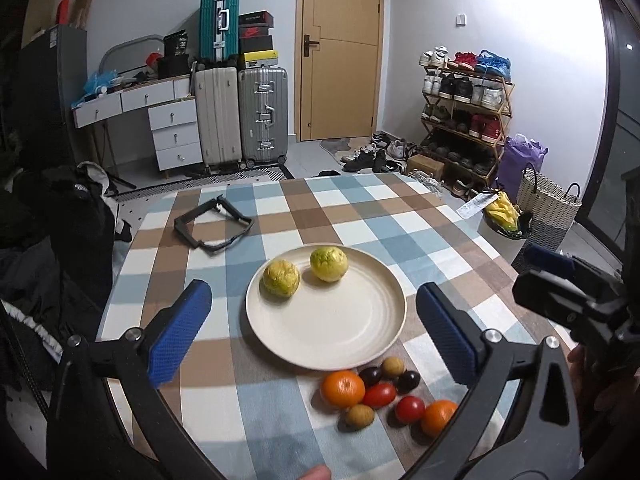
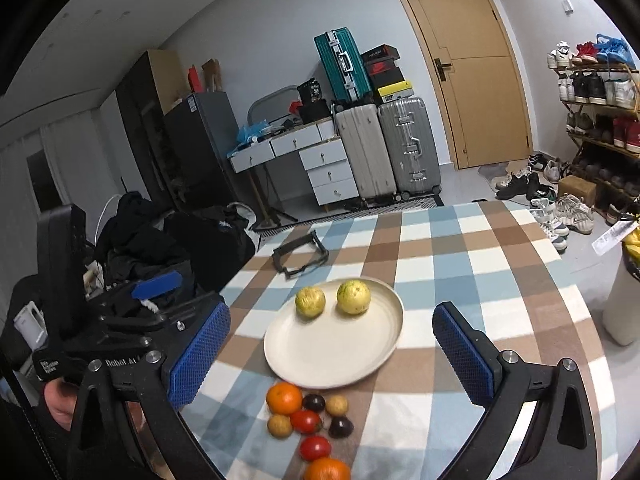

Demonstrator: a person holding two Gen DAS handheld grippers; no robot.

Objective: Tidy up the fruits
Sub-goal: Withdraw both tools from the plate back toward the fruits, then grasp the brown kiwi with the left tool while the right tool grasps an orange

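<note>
A cream plate (image 1: 328, 332) (image 2: 332, 348) sits mid-table and holds two yellow-green guavas (image 1: 329, 263) (image 2: 353, 297), side by side at its far edge. In front of the plate lies a loose cluster of small fruit: two oranges (image 1: 343, 388) (image 2: 284, 398), two red tomatoes (image 1: 379, 395) (image 2: 306, 421), two dark plums (image 1: 370, 376) (image 2: 313, 402) and two tan longans (image 1: 392, 367) (image 2: 337, 405). My left gripper (image 1: 314, 332) is open and empty above the plate's near side. My right gripper (image 2: 332, 358) is open and empty, also above the plate.
The table wears a blue, brown and white checked cloth (image 1: 400, 216). A black frame-shaped part (image 1: 214, 226) (image 2: 301, 257) lies at the far left of the table. Suitcases, drawers, a shoe rack and a white bin with a bag stand beyond the table.
</note>
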